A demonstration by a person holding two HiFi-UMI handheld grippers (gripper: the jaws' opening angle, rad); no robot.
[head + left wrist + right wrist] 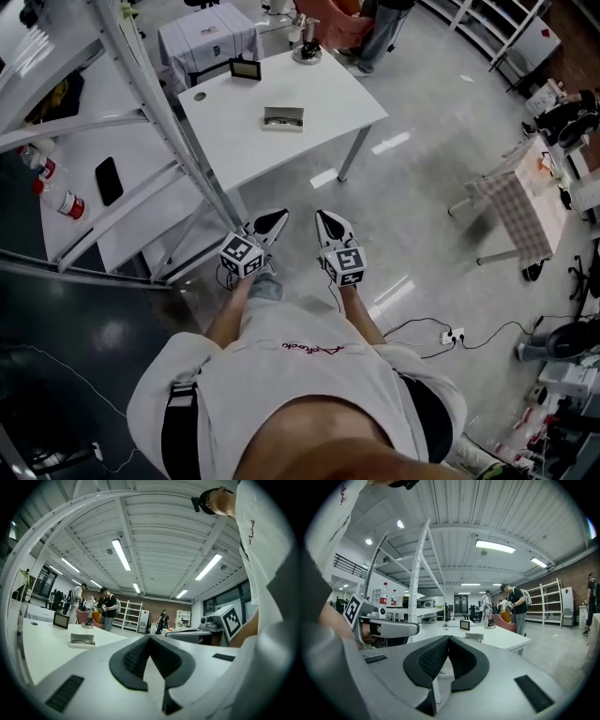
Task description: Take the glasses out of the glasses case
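Note:
The glasses case (282, 118) is a small grey box on the white table (319, 122) ahead, with a dark shape in it that looks like the glasses. It shows small in the left gripper view (82, 640) and the right gripper view (473, 637). Both grippers are held side by side in front of the person's body, well short of the table and pointing toward it. My left gripper (273, 223) (149, 637) is shut with nothing in it. My right gripper (327, 224) (448, 638) is shut and empty too.
A slanted metal rack frame (159, 103) stands close on the left, over a lower white surface with a black phone (109, 180) and bottles (61, 200). A small black frame (245, 68) and a round stand (307, 53) sit at the table's far edge. People stand beyond. Cables (441, 333) lie on the floor.

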